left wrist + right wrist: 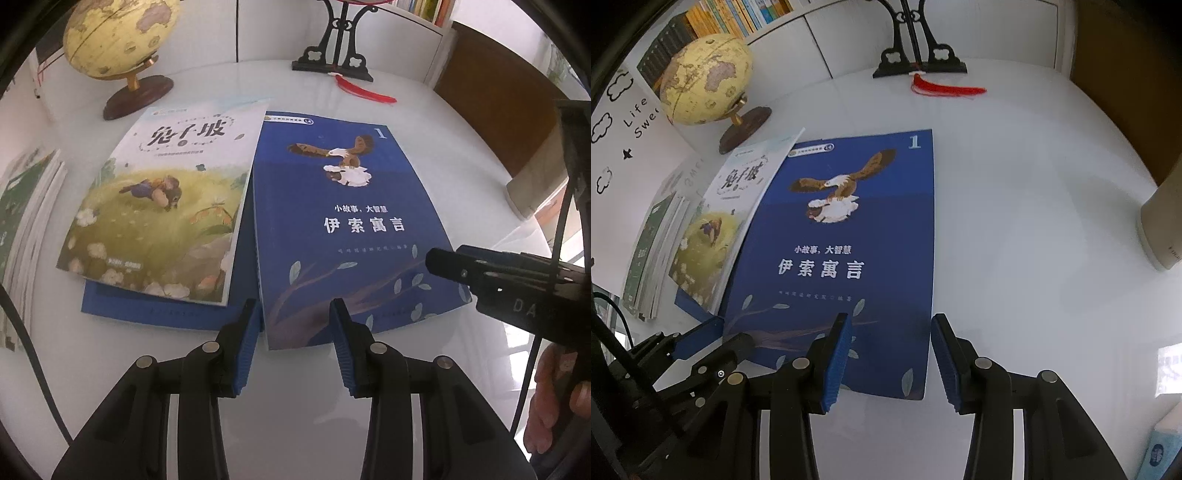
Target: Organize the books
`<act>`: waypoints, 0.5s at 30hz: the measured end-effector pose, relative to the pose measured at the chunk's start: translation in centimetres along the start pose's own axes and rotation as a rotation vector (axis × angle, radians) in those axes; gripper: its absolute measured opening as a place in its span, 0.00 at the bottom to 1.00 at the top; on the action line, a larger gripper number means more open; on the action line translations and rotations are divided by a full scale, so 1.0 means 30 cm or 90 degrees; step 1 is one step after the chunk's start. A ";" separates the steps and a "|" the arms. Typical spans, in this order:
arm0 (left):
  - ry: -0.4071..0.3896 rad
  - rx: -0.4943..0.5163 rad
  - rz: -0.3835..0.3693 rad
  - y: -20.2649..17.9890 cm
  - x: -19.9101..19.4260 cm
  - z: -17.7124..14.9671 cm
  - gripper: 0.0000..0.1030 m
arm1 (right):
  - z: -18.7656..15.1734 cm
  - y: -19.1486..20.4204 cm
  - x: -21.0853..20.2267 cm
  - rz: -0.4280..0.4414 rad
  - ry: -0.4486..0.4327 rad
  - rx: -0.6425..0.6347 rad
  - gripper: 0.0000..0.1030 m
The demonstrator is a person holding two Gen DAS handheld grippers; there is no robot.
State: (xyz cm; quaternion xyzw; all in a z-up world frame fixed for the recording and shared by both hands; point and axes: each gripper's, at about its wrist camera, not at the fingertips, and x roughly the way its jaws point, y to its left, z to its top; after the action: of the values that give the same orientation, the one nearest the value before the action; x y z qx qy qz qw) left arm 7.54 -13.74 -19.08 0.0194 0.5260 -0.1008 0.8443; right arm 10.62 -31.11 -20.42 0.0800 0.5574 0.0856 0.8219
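While blue book [849,258] lies flat | right gripper [890,336] apart astride its corner

Before me on the white desk [424,110] lie 3 flat books: blue eagle book [351,221], meadow book [159,206] overlapping another blue book [155,306].
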 end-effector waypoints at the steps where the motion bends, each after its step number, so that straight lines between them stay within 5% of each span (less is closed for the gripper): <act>1: -0.001 0.001 0.001 -0.001 0.002 0.002 0.35 | 0.000 -0.003 0.006 0.000 0.003 0.003 0.42; 15: 0.013 0.024 -0.028 -0.015 -0.003 0.000 0.40 | -0.005 -0.016 -0.007 0.023 -0.005 0.016 0.47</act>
State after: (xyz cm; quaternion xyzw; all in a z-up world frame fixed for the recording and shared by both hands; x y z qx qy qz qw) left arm 7.40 -14.18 -18.97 0.0247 0.5329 -0.1293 0.8359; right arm 10.44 -31.63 -20.39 0.1005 0.5539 0.0935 0.8212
